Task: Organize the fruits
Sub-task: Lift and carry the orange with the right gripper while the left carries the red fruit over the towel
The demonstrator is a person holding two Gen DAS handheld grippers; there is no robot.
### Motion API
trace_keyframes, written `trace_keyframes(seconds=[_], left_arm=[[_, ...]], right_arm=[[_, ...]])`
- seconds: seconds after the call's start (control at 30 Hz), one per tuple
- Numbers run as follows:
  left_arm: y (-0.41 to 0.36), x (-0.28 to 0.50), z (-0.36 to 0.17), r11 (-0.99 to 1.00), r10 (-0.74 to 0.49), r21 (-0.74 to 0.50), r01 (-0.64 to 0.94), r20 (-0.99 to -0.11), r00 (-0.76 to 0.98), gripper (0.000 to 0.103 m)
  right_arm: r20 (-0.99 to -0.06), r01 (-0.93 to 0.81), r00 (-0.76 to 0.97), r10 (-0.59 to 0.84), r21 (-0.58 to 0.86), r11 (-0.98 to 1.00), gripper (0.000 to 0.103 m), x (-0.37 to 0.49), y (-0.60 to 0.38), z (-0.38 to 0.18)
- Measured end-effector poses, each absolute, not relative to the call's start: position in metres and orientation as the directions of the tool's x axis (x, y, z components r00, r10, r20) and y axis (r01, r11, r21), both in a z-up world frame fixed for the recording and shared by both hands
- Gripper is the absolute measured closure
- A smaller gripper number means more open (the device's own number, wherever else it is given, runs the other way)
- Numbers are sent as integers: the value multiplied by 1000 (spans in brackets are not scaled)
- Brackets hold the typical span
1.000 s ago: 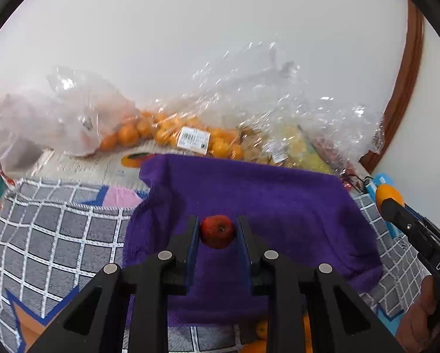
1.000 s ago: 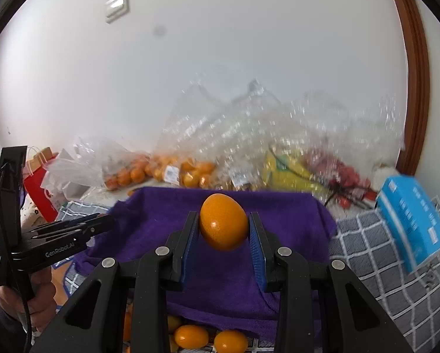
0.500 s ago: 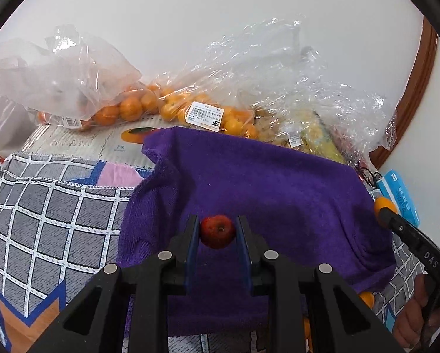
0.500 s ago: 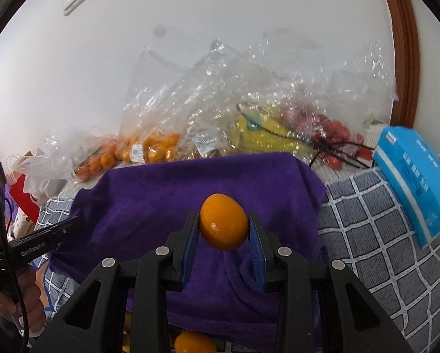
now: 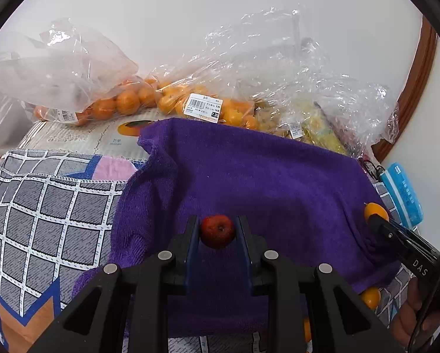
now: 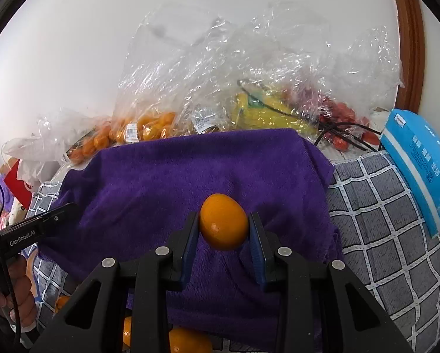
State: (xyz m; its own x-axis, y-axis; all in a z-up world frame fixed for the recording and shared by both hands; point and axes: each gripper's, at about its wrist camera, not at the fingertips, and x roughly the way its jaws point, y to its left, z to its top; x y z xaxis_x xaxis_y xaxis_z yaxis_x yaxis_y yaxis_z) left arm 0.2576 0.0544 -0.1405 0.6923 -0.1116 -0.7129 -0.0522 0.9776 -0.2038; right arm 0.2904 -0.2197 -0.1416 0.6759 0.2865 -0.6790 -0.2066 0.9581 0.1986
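Note:
My left gripper [image 5: 217, 231] is shut on a small red fruit [image 5: 217, 231] and holds it over the near part of a purple towel [image 5: 264, 176]. My right gripper [image 6: 223, 226] is shut on an orange fruit [image 6: 223, 226] above the same purple towel [image 6: 176, 182]. The right gripper and its orange fruit [image 5: 375, 210] also show at the towel's right edge in the left wrist view. The left gripper's fingers [image 6: 58, 216] show at the towel's left edge in the right wrist view. Loose orange fruits [image 6: 187, 342] lie below the towel's front edge.
Clear plastic bags of oranges [image 5: 126, 100] and a yellow pack [image 6: 267, 111] with red fruits [image 6: 337, 114] line the wall behind the towel. A blue box [image 6: 423, 164] lies right on the grey checked cloth [image 5: 43, 214]. A printed box [image 5: 87, 138] lies back left.
Both grippers have moved forward and lower over the purple towel, each still holding its fruit. The bags at the back look nearer.

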Motion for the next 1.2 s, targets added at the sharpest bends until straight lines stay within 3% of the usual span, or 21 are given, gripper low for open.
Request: trace_keyframes(seconds=[1.2], left_arm=[[52,263,-149,983,-96,-176,-56,-746,659,79]], right_arm=[[-721,-235,638,271,153,960,70,294,-209,-155]])
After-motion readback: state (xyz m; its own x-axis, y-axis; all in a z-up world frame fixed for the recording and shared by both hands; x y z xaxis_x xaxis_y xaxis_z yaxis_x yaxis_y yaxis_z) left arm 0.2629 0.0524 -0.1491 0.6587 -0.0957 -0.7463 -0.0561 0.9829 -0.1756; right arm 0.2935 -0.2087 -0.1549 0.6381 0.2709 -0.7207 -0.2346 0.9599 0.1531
